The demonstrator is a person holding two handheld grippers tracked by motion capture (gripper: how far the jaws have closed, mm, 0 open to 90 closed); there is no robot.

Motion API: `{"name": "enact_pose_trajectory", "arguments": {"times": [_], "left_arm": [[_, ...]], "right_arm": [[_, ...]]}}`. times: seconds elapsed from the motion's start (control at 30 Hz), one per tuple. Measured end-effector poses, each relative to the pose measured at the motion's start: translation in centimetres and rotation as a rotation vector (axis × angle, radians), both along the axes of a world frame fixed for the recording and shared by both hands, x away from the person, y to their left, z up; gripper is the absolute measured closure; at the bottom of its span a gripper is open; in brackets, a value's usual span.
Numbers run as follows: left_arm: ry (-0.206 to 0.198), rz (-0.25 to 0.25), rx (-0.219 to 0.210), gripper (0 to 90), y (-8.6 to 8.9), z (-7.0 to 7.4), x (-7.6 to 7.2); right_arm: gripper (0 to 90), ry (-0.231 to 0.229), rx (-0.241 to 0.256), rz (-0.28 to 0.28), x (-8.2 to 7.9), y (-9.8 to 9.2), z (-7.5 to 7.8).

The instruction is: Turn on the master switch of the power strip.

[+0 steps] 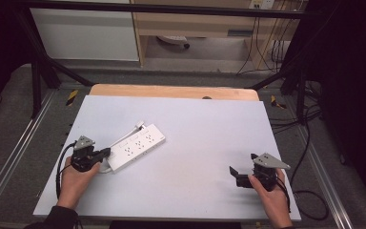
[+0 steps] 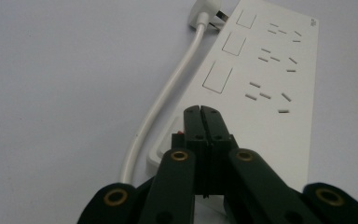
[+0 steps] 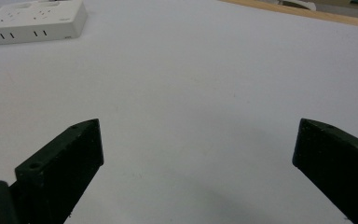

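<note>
A white power strip (image 1: pixel 136 145) lies at an angle on the left half of the white table top (image 1: pixel 205 129), its white cable (image 2: pixel 168 93) running along its side to a plug (image 2: pixel 205 11) at the far end. My left gripper (image 1: pixel 107 152) is shut, jaws pressed together with nothing between them. Its tips (image 2: pixel 200 111) rest over the near end of the strip (image 2: pixel 261 93), by a small red part. My right gripper (image 1: pixel 243 162) stands open low over bare table at the front right (image 3: pixel 198 144). The strip (image 3: pixel 28 21) lies far off from it.
A wooden strip (image 1: pixel 171 90) borders the table's far edge. Black frame bars and cables (image 1: pixel 305 138) run along both sides. A cabinet and shelves stand on the floor beyond. White surface stretches between the two grippers.
</note>
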State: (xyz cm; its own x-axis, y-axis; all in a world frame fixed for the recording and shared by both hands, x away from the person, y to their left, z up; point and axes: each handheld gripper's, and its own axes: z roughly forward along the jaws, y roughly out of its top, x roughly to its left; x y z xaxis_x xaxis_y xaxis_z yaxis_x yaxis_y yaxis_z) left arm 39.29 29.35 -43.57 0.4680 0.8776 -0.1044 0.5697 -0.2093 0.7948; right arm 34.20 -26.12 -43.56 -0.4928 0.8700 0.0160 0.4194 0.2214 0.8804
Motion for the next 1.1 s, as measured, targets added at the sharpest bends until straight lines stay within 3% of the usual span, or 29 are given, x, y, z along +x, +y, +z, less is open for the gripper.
{"name": "enact_pose_trajectory", "arguments": {"times": [1.1], "left_arm": [[-0.023,0.005,-0.022,90.0,0.11,0.05,-0.06]], "right_arm": [[2.2,-0.002,-0.001,0.002,0.0,0.02,0.02]]}}
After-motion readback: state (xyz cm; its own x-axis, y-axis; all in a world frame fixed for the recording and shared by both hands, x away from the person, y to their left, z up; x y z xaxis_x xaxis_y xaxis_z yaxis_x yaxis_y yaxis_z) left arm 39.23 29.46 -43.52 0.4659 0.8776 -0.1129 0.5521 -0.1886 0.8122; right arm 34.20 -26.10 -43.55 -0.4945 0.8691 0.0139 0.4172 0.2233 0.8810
